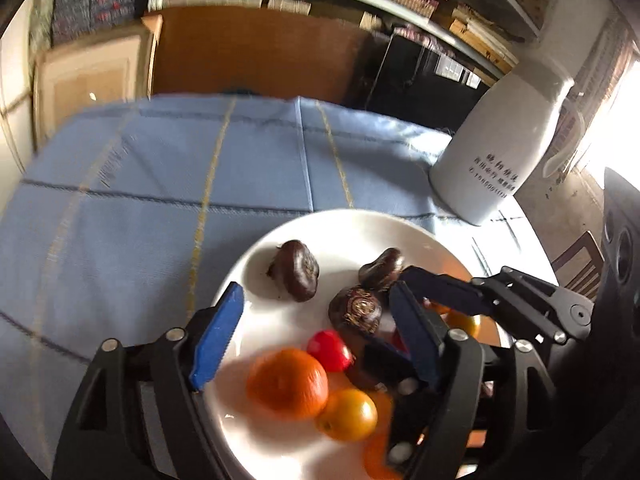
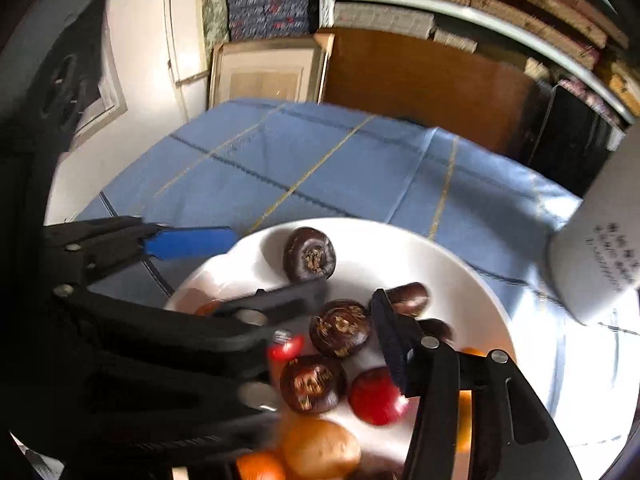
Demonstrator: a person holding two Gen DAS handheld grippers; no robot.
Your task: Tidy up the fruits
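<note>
Left wrist view looks down on a heap of fruit on a white plate point(image 1: 400, 224): three dark water chestnuts, a red cherry tomato point(image 1: 329, 350), a mandarin point(image 1: 287, 382) and a small yellow-orange fruit point(image 1: 347, 414). The mandarin lies between the fingers of the left tool point(image 1: 316, 338), nearer its left one, with the tomato just ahead of it. That tool stands wide and its pads touch nothing; I judge it is hovering to pick one piece.

The nearest water chestnut point(image 1: 355, 311) lies just inside its right finger. In the right wrist view that same chestnut point(image 2: 340, 328) sits between the fingertips of the right tool point(image 2: 344, 314), which is partly open and apparently not pressing on it. It is squat and round with no real long axis; its rough crown faces up towards the camera.

Beyond the plate a blue checked cloth point(image 1: 180, 168) covers the desk, and a white jug point(image 1: 496, 148) stands off to the tools' right.
</note>
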